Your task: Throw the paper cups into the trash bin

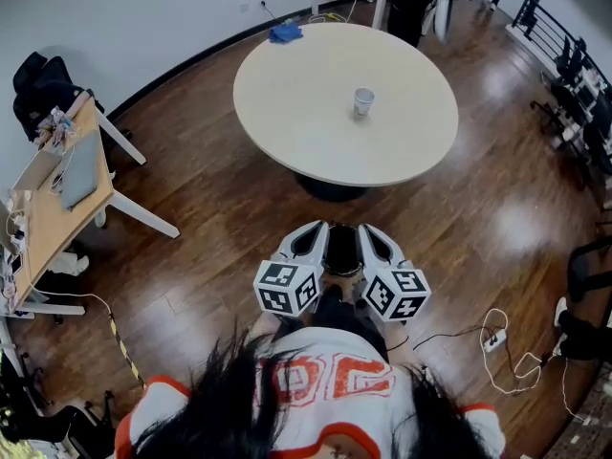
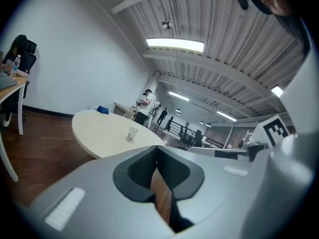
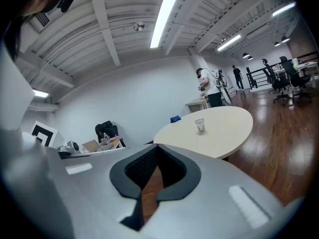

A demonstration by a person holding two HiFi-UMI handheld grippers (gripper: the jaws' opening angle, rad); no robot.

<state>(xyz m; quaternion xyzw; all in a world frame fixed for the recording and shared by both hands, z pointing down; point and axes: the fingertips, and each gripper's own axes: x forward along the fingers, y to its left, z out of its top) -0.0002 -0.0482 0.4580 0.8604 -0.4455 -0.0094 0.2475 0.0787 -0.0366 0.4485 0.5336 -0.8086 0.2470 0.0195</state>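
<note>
- Head view shows one paper cup (image 1: 363,101) standing upright on the round table (image 1: 296,113), a little right of the middle. It is well apart from both grippers, and I see no second cup.
- The left gripper (image 1: 316,229) and the right gripper (image 1: 369,229) are held side by side, close to the person's body, pointing toward the table.
- In the left gripper view the jaws meet at their tips with nothing between them; only wooden floor shows through the gap behind the tips. The right gripper view shows the same: jaws together and empty.
- The cup is probably very light, with a thin, soft wall that dents easily. Whether anything is inside it, I cannot tell.
- I think the best place to hold it is high on the wall, just under the rolled rim, where the paper is stiffest. Another way is one jaw inside and one outside, over the rim.
- The closing should be gentle. If one jaw touches first, such a light cup may slide or tip on the smooth tabletop.
- A dark round thing (image 1: 341,249) sits on the floor between the grippers. It may be the trash bin, but I cannot say for sure.
</note>
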